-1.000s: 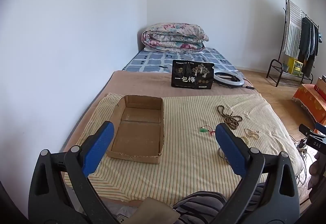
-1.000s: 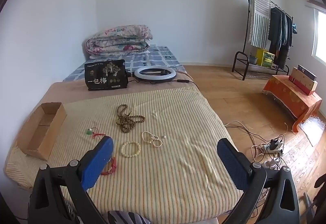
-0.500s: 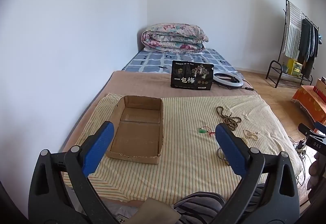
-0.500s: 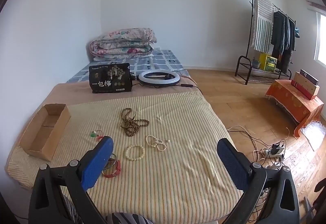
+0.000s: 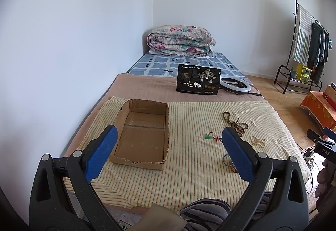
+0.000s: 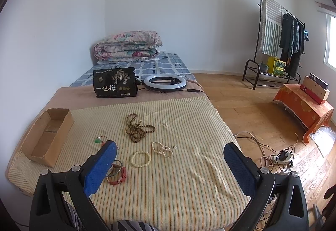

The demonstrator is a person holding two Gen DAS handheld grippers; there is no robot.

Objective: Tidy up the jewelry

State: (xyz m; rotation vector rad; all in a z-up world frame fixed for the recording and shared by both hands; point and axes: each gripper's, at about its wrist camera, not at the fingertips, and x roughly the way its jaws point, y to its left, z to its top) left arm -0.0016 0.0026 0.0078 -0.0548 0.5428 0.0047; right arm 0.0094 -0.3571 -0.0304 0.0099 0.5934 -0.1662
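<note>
Two handheld tools hover wide open and empty above the near edge of a bed, the left tool (image 5: 168, 153) lined up with the cardboard box (image 5: 142, 136) and the right tool (image 6: 170, 164) over the scattered jewelry, a split that suggests one side will pick and the other will tend the container. Nearest the right tool lie a red bracelet (image 6: 119, 176) partly hidden behind its left finger, a cream bead bracelet (image 6: 141, 159) and a tangled pearl strand (image 6: 162, 149); a small green pendant on red cord (image 6: 98, 140) sits between these and the box. Farther out, a long brown bead necklace (image 6: 137, 128) is heaped on the striped cloth (image 6: 178, 178), apparently spread as a working surface. The box stands empty, so no piece appears sorted yet. Beyond are a black snack bag (image 6: 115, 83), a ring light (image 6: 165, 82) and a folded quilt (image 6: 128, 46) against the wall
</note>
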